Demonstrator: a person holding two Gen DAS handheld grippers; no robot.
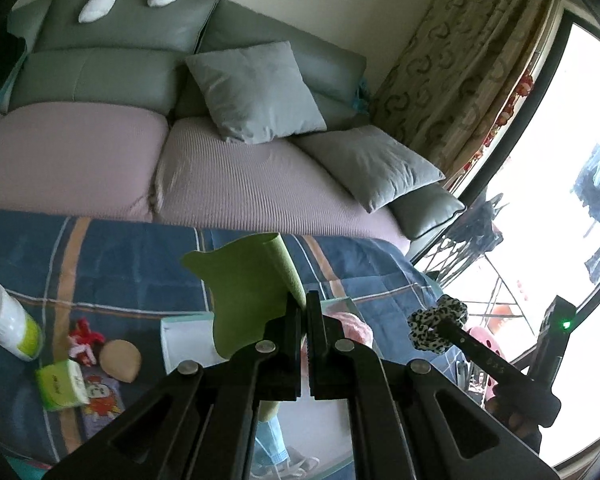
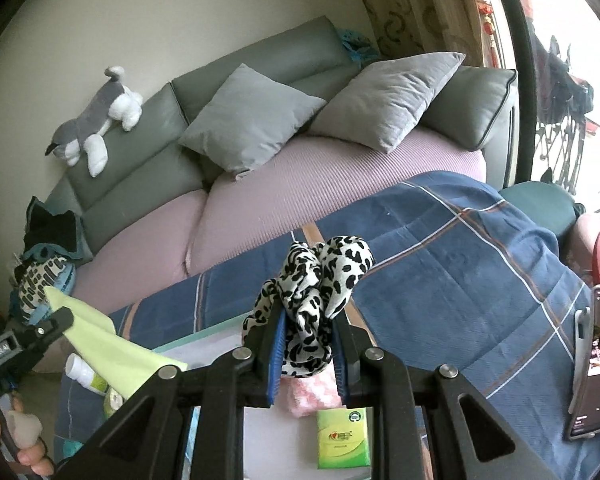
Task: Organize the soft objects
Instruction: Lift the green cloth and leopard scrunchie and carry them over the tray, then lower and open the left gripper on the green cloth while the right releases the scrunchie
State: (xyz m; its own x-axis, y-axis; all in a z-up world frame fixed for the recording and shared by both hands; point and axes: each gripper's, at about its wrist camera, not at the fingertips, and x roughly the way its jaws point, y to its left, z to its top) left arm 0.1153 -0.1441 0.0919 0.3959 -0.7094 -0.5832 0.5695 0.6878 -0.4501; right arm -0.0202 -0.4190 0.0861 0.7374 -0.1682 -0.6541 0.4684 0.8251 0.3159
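Note:
My left gripper [image 1: 304, 304] is shut on a green cloth [image 1: 244, 292] and holds it up above the blue plaid blanket [image 1: 120, 260]. The cloth also shows in the right wrist view [image 2: 104, 336], hanging from the left gripper [image 2: 60, 320]. My right gripper [image 2: 306, 320] is shut on a black-and-white leopard-print scrunchie [image 2: 316, 280], held above a white box [image 2: 220, 340]. The scrunchie also shows in the left wrist view [image 1: 436, 322]. A pink fluffy item [image 2: 312, 392] lies in the box below the scrunchie.
On the blanket lie a white and green bottle [image 1: 8, 322], a green tissue pack [image 1: 62, 384], a beige puff [image 1: 120, 360] and a red toy [image 1: 84, 338]. A phone [image 2: 598, 364] stands at the right. Behind is a sofa [image 1: 100, 152] with grey pillows [image 1: 256, 92] and a plush dog [image 2: 96, 116].

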